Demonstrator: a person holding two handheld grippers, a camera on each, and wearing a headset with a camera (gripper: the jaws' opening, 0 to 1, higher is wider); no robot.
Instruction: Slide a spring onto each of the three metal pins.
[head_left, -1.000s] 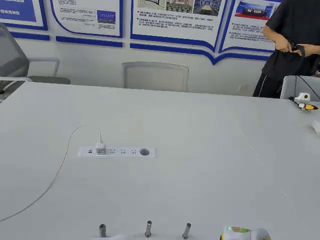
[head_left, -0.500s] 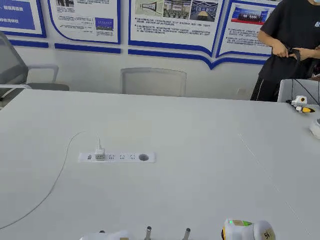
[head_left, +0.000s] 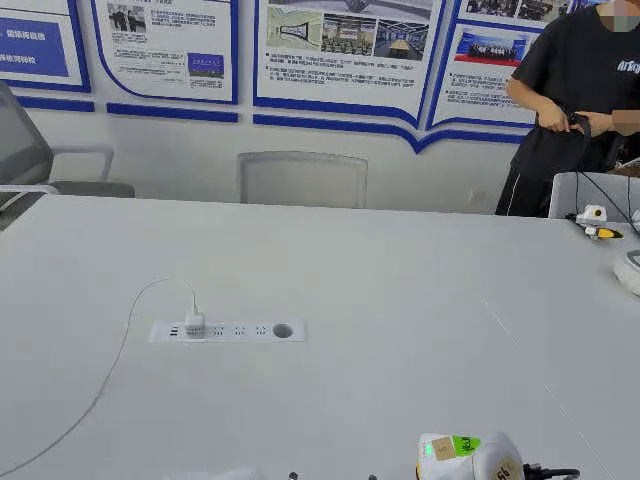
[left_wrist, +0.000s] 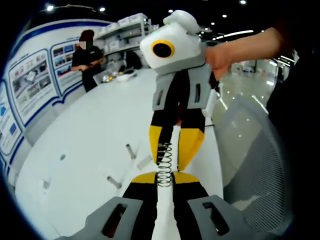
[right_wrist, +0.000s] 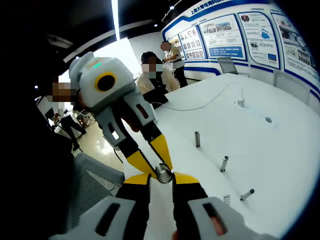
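While pinched at both ends | spring (left_wrist: 164, 164) between left gripper (left_wrist: 161, 179) and right gripper (right_wrist: 161, 176) | each clamps it

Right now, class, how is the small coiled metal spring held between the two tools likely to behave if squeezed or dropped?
The small coiled metal spring has thin wire and open coils, so it would probably bow under a squeeze. Being round, it may roll on the smooth white table if dropped.
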